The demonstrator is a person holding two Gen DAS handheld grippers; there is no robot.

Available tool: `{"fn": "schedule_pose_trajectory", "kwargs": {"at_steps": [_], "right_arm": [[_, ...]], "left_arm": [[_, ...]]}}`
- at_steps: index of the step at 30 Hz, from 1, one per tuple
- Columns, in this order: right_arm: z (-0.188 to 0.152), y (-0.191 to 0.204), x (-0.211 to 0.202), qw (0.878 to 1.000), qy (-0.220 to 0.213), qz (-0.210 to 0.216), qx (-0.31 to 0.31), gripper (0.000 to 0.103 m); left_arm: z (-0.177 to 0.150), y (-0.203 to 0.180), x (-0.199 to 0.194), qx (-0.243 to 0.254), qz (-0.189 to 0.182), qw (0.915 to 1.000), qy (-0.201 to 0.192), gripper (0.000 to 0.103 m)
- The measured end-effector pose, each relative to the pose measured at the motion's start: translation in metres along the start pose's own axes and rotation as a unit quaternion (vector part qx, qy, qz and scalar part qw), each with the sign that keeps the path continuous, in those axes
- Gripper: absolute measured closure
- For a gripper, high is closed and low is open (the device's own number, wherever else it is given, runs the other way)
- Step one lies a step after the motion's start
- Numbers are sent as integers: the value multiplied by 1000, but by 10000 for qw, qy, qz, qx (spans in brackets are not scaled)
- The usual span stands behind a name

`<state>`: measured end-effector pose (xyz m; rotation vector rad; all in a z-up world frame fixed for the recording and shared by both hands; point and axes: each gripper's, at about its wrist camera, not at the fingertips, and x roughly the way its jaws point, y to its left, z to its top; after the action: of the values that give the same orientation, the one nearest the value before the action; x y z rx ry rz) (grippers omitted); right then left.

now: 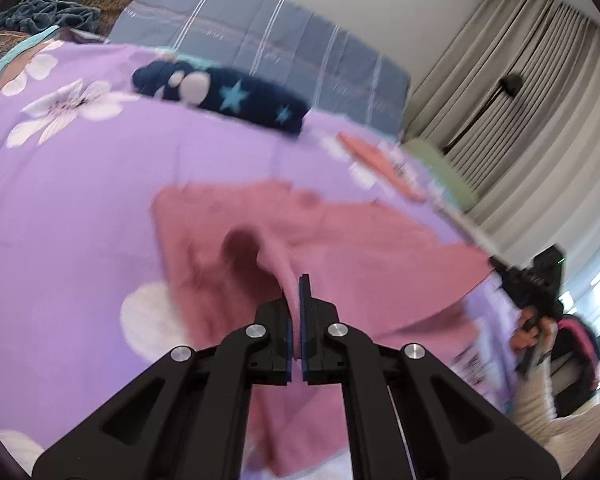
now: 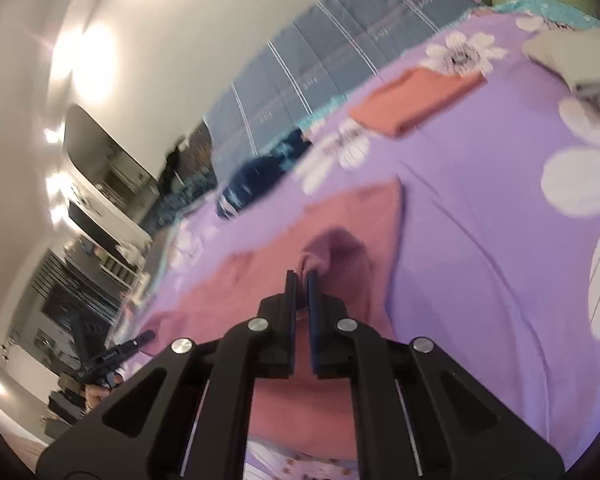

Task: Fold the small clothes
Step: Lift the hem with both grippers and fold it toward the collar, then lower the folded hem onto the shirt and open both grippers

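Observation:
A dusty pink garment (image 1: pixel 340 248) lies spread on a purple floral bedsheet (image 1: pixel 68 208). My left gripper (image 1: pixel 297 284) is shut on a pinched fold of its edge, lifted off the sheet. In the right wrist view the same pink garment (image 2: pixel 340 216) lies ahead, and my right gripper (image 2: pixel 301 278) is shut on another bunched fold of it. The right gripper also shows at the right edge of the left wrist view (image 1: pixel 528 280), held by a hand. The left gripper shows at the lower left of the right wrist view (image 2: pixel 112 354).
A navy garment with stars (image 1: pixel 224 98) lies further back on the sheet. A folded orange-pink item (image 2: pixel 412 98) and a pale grey folded item (image 2: pixel 572 56) lie at the far side. A blue striped quilt (image 1: pixel 268 48) borders the bed. Curtains (image 1: pixel 520 120) hang at right.

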<state>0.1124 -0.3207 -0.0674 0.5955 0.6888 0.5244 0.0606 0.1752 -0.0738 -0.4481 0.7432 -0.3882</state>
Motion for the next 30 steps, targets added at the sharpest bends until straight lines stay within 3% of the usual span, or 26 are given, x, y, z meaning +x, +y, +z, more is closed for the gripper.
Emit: {"fn": "schedule_pose_trajectory", "kwargs": {"at_steps": [2,6,7,8,9,10,12,16,20,24,26,27,28,29,30], "right_arm": [[16,3,7,10000,-42,-2,64,98],[57,3,44,9994,-133,-281,175,98],[65,-1,57,9988,-139,-408,229,98],[74,-8,73,9973,-123,-621,365,93],[78,-16,85,9951,-106,-855,495,90],[82,-22,95,9927,-43,-1058,585,83],[83,-34,107,9898,67,-1259,666,80],[76,-39,110,9918,221,-1226,290,72],[76,-43,126,9904,580,-1251,99,65],[82,-43,146,9900,769,-1183,10,58],[85,-45,161,9895,1040,-1000,25,51],[86,-47,169,9884,1183,-952,61,50],[86,-48,172,9876,1228,-975,80,51],[87,-49,177,9865,1288,-1005,59,73],[88,-48,179,9862,1314,-1009,31,94]], "left_arm": [[24,1,3,-171,-163,9996,-145,101],[67,14,31,-331,16,9990,-314,98],[76,24,44,-518,101,9980,-339,83],[81,33,52,-658,177,9971,-338,57],[85,45,64,-834,374,9952,-355,46],[86,55,73,-947,630,9929,-353,43],[84,69,84,-1041,958,9898,-190,42],[72,81,88,-872,979,9913,70,36],[72,83,108,-613,1123,9908,434,36],[81,81,122,-488,1228,9903,427,39],[83,80,129,-431,1235,9903,475,60],[83,79,131,-417,1214,9903,524,66],[83,78,132,-403,1212,9903,547,79],[83,77,133,-367,1212,9904,560,99],[84,75,133,-294,1223,9906,540,100]]}}
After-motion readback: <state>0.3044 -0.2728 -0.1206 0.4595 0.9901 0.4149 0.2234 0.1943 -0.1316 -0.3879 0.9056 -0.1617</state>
